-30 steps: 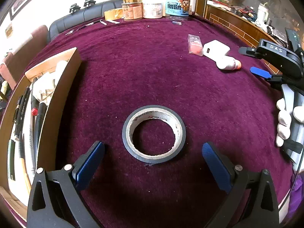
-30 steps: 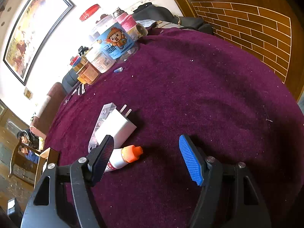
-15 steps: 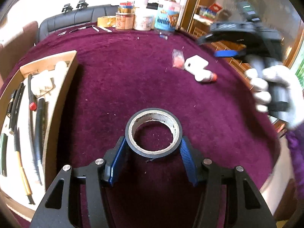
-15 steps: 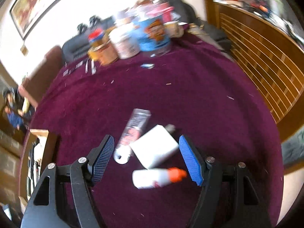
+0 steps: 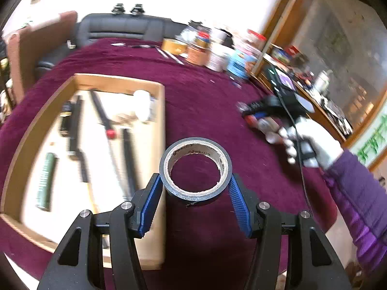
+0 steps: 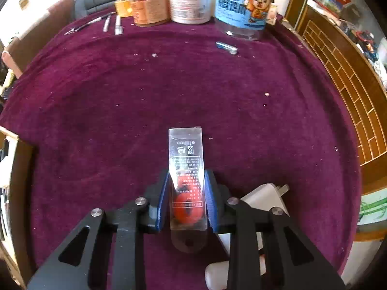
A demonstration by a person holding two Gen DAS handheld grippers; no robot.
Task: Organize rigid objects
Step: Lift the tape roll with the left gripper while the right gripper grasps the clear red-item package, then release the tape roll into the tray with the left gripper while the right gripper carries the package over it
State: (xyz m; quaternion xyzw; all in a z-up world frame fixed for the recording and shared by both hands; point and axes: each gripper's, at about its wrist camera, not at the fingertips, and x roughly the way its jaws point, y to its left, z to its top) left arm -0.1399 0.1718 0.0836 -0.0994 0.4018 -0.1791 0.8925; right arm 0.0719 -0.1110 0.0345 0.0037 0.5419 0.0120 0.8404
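Left gripper (image 5: 195, 201): blue pads clamped on the outer sides of the tape roll (image 5: 195, 169), dark outside, pale cardboard core with small print too blurred to read. Roll is off the table, hanging over the burgundy cloth (image 5: 205, 111) just beside the tray's right wall.

Wooden tray (image 5: 160, 130), near the table's left edge, pale lining. Contents: long dark pen-like tools lying lengthwise, one with a red band (image 5: 111, 134); a green ribbed cylinder (image 5: 46, 181) toward the near left corner; a white rounded object (image 5: 142, 104) at the far right corner. Blur hides finer detail.

Right gripper (image 6: 185, 201): jaws have just been closing and now squeeze a clear plastic case (image 6: 185, 164) by its long sides. Case holds a red ring-shaped item (image 6: 185, 209) at its near end; printed label on top, text mirrored or too small to read. Just right of the gripper, on the cloth: white plug adapter (image 6: 262, 198), prongs pointing away; a white bottle (image 6: 217, 274) partly hidden under the gripper body.

Far table edge: orange-labelled jar (image 6: 150, 4), white tub (image 6: 189, 2), clear canister (image 6: 243, 7) with blue label, cartoon animal and Chinese characters. Small blue-and-silver item (image 6: 226, 47) before the canister; metal tools (image 6: 106, 23) at far left.

Left wrist view: white-gloved hand (image 5: 312, 142), purple sleeve (image 5: 358, 198), grips the right gripper's handle, tool angled steeply down.
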